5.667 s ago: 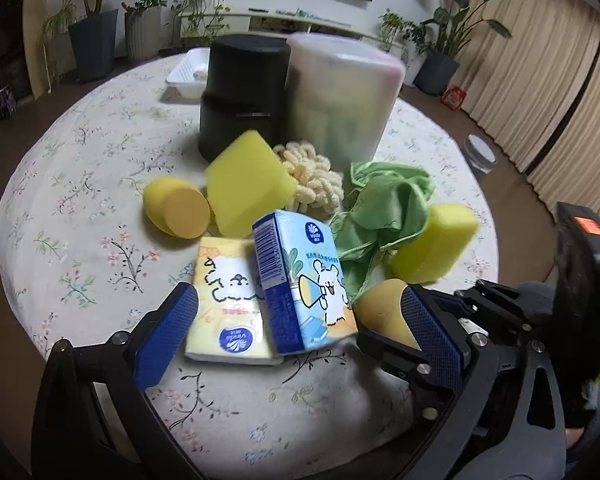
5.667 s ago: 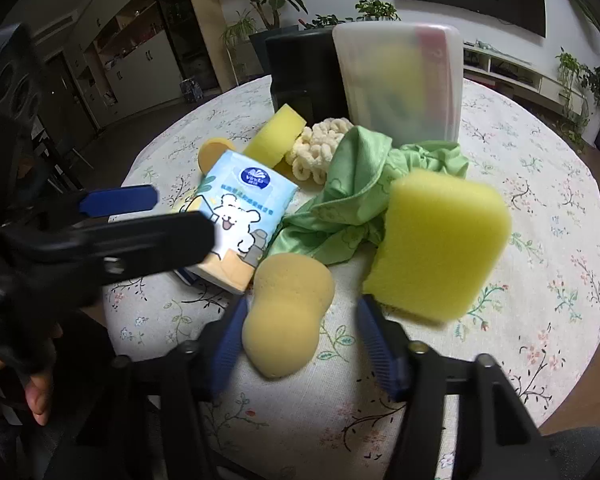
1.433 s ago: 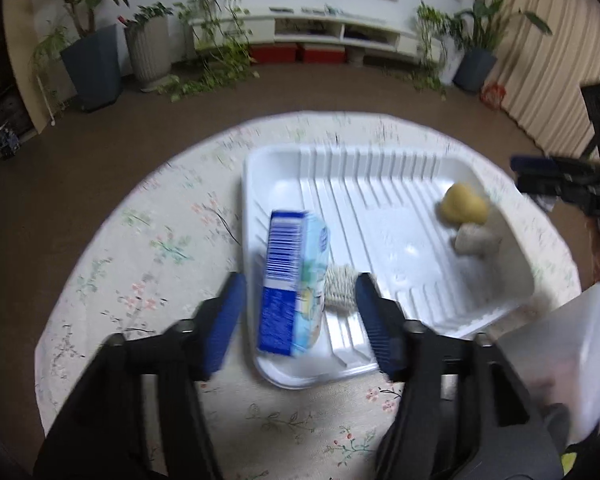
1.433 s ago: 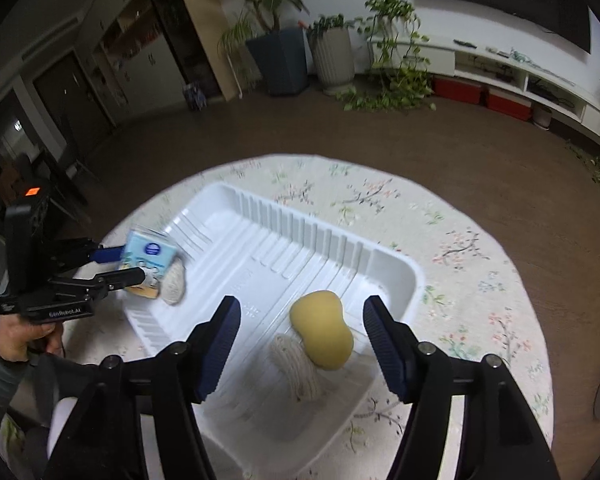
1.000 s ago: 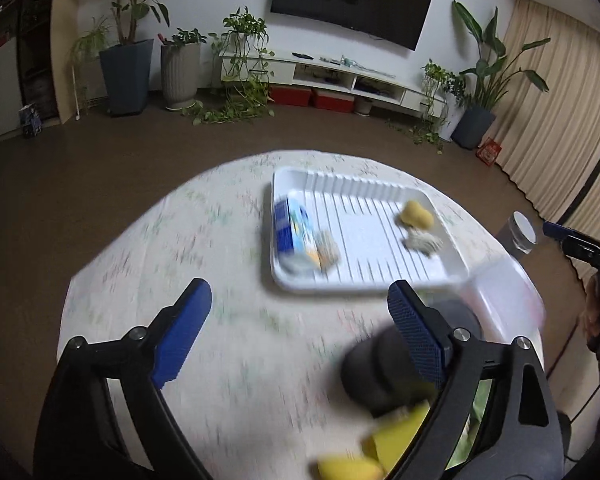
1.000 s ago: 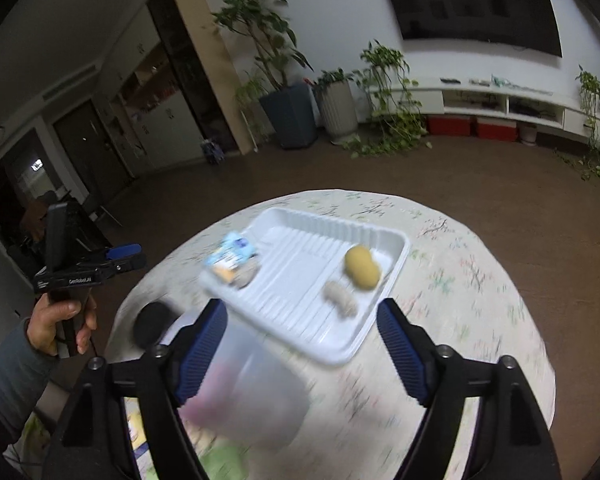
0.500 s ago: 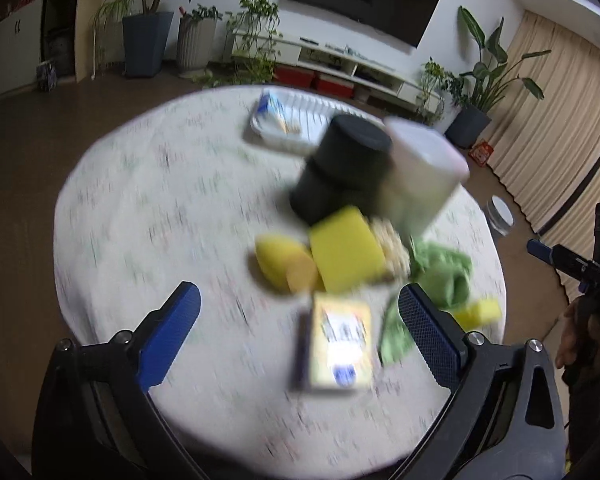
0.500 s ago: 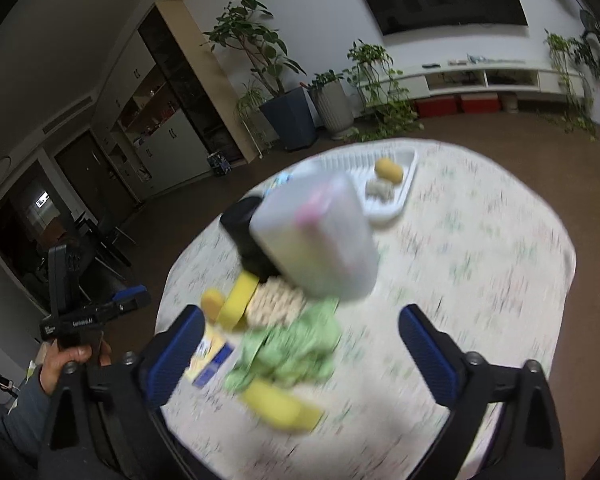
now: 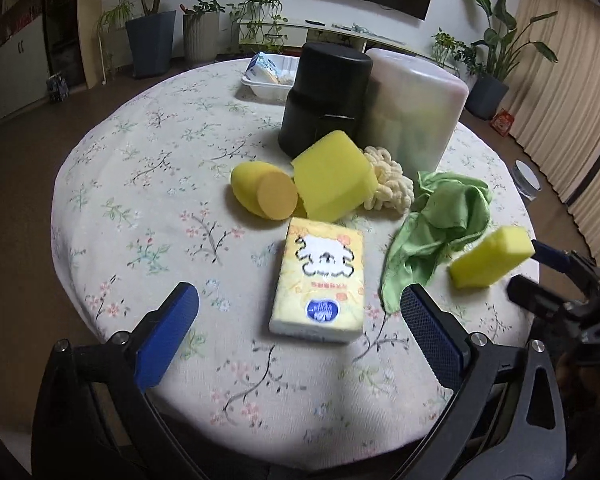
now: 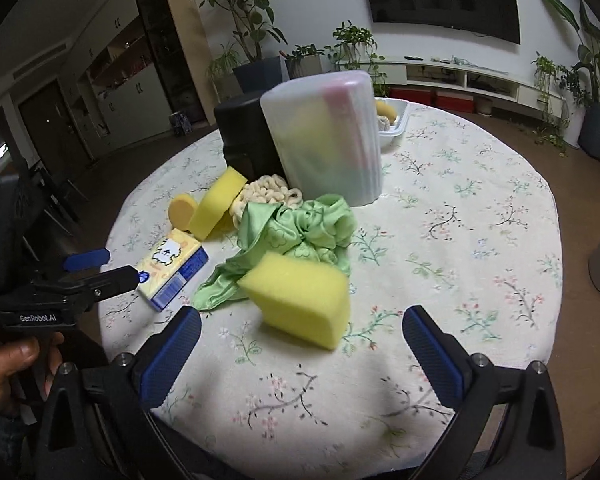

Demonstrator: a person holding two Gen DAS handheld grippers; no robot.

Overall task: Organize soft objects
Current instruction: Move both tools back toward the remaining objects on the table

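Hovering over the near edge of a round table (image 9: 140,208) with a flowered cloth, the left gripper (image 9: 300,320) has its jaws spread wide and empty, the yellow tissue pack (image 9: 320,280) lying flat on the cloth just ahead between the blue pads (image 9: 168,332). Beyond the pack sit an orange-yellow oval sponge (image 9: 264,194), touching a tilted yellow block sponge (image 9: 332,176), with a cream looped scrubber (image 9: 388,184) just behind that. A crumpled green cloth (image 9: 444,220) lies to the right, and a second yellow sponge (image 9: 492,258) rests at its far edge. Behind the pile stand a black canister (image 9: 324,100) and a frosted plastic container (image 9: 412,108), side by side and touching. A white tray (image 9: 264,88) sits at the far side of the table, holding a blue tissue pack (image 9: 264,66). The right gripper (image 10: 300,344) is likewise wide open and holds nothing; the near yellow sponge (image 10: 300,296) lies just ahead between its pads (image 10: 432,344), touching the green cloth (image 10: 296,232). In the right wrist view a hand (image 10: 8,372) grips the left tool's handle at the lower left, and the tray (image 10: 396,128) shows behind the container (image 10: 328,136) with an oval sponge (image 10: 386,110) inside.
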